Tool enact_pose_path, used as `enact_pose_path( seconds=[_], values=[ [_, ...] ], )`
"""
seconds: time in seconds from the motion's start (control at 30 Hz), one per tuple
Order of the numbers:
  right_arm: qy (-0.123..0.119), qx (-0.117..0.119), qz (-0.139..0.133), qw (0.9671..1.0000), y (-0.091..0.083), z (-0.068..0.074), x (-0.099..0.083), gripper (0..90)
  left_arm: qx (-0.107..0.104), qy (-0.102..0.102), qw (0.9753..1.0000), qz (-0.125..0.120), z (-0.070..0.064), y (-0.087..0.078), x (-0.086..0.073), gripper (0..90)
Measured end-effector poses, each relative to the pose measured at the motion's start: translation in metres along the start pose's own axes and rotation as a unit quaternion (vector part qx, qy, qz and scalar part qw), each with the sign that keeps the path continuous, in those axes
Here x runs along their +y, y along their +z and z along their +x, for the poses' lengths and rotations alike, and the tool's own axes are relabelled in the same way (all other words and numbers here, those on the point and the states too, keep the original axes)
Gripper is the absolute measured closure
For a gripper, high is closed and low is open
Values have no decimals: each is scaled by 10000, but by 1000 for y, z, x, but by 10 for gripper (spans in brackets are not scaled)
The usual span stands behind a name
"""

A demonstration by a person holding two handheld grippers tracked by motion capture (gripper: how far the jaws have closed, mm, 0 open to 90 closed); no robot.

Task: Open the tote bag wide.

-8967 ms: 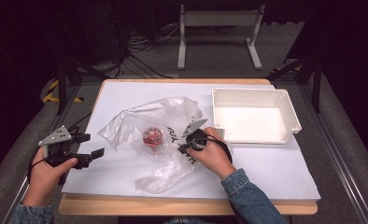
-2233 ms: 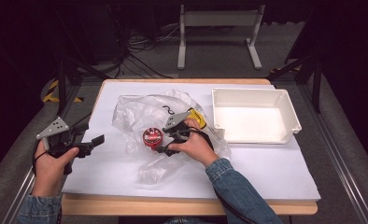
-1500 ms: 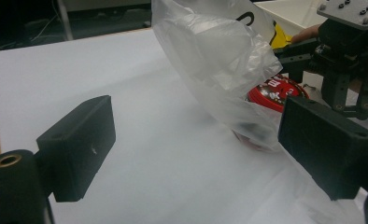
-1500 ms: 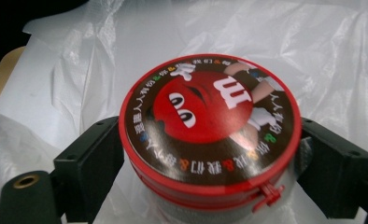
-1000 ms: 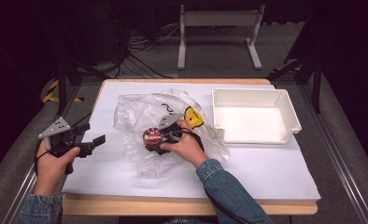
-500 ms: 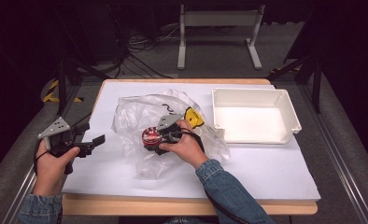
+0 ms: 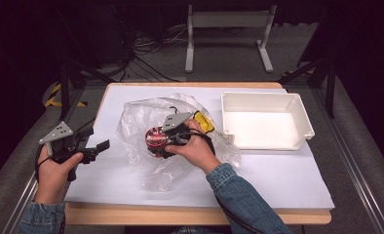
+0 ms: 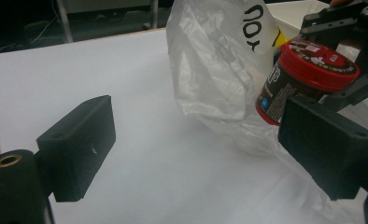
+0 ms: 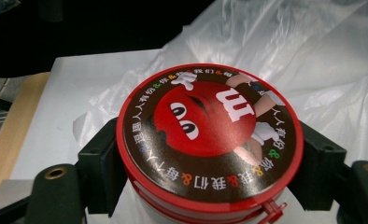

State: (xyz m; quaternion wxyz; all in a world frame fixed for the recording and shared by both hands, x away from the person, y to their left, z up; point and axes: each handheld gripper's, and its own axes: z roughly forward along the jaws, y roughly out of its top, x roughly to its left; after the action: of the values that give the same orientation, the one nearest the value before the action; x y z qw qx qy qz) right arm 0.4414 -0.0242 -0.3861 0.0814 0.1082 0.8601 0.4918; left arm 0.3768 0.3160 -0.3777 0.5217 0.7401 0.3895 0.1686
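The right gripper (image 7: 164, 142) has its jaws clamped on a red-lidded candy tub (image 7: 155, 138), lifted at the clear plastic bag (image 7: 136, 117) mid-counter. At nine o'clock, the left gripper (image 7: 93, 144) hovers with jaws spread wide, holding nothing.

Both forearms wear blue denim sleeves (image 7: 239, 195) ending at the wrist. Each hand-held gripper is matte black, with two blocky rectangular jaws. The left gripper (image 7: 93, 147) carries a grey three-cornered plate (image 7: 57, 132) on top — the right gripper (image 7: 166, 141) carries the same. A brass-coloured insert (image 8: 7, 161) sits in the jaw base. A black cable (image 7: 231, 213) trails beneath the right sleeve.
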Motion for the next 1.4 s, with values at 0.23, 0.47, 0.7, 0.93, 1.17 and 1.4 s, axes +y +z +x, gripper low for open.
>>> enact_pose_path(
  seconds=[0.23, 0.47, 0.7, 0.93, 1.17, 1.4],
  values=[
    [-27, 1, -57, 10000, -12, 2, 16, 249, -20, 8, 10000, 3, 0, 2, 1, 120],
    [-26, -58, -129, 9999, -27, 2, 29, 249, -17, 24, 10000, 17, 1, 2, 1, 120],
    [-26, -99, -171, 9998, -41, 2, 42, 249, -63, 27, 10000, 19, -1, 5, 2, 120],
    [16, -150, -245, 9996, -55, 2, 50, 248, -101, 49, 9999, 34, -1, 8, 4, 120],
    [11, -252, -280, 9993, -70, 1, 56, 248, -143, 64, 9999, 47, -2, 11, 5, 120],
    [3, -391, -266, 9989, -87, 0, 61, 248, -150, 71, 9998, 68, -2, 12, 5, 120]
  ],
)
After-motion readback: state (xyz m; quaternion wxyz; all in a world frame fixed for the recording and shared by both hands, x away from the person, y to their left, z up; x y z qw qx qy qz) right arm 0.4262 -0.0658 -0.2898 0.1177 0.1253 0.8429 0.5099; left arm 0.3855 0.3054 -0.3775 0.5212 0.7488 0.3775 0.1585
